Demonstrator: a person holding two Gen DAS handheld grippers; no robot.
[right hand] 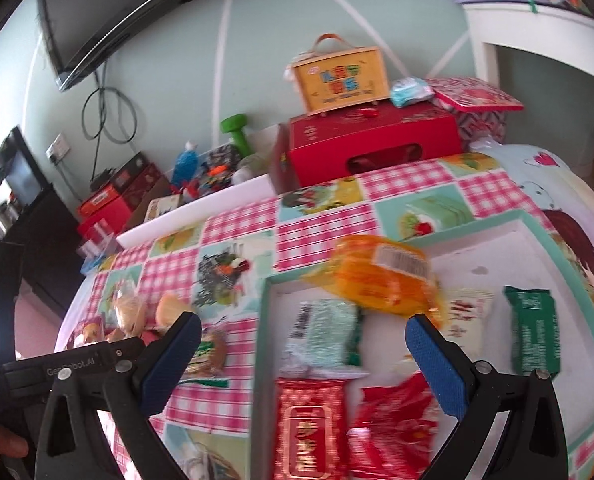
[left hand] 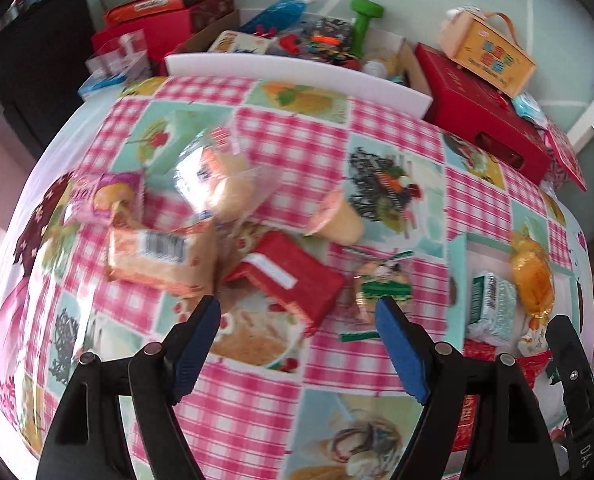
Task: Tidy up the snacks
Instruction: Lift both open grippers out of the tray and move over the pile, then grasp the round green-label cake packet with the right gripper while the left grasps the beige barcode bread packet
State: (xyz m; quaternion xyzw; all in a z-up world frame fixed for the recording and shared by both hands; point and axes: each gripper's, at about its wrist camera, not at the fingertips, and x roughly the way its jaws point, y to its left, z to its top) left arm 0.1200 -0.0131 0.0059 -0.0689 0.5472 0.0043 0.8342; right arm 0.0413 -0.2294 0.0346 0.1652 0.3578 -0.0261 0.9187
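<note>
— Where do the left tongs [left hand: 297,312] stand?

— Wide apart and holding nothing, above the checked cloth on the counter [left hand: 297,136]; between their blue pads [left hand: 401,344] lies a red packet [left hand: 293,280]; left of it an orange packet with a barcode [left hand: 161,256]; beyond those a clear bag of pale rounds [left hand: 225,176] and a pink packet [left hand: 109,196], blurred; a jelly cup [left hand: 337,216] lies on its side past the red packet; a round green-banded snack [left hand: 383,284] sits just beside the right pad.

— And the right tongs [right hand: 301,332]?

— Also spread wide, nothing between them; they hang over a shallow tray [right hand: 537,232] with a teal rim; an orange bag [right hand: 381,276] lies across the tray's far-left corner, partly over the rim; inside are a pale green packet [right hand: 325,328], a dark green packet [right hand: 533,328], a white sachet [right hand: 467,312], a red packet with gold print [right hand: 309,432] and a crumpled red wrapper [right hand: 393,428].

— Anything beyond the cloth?

— A red box [right hand: 377,148] with a yellow handled case [right hand: 341,80] on top; a green dumbbell [right hand: 237,128] farther left.
</note>
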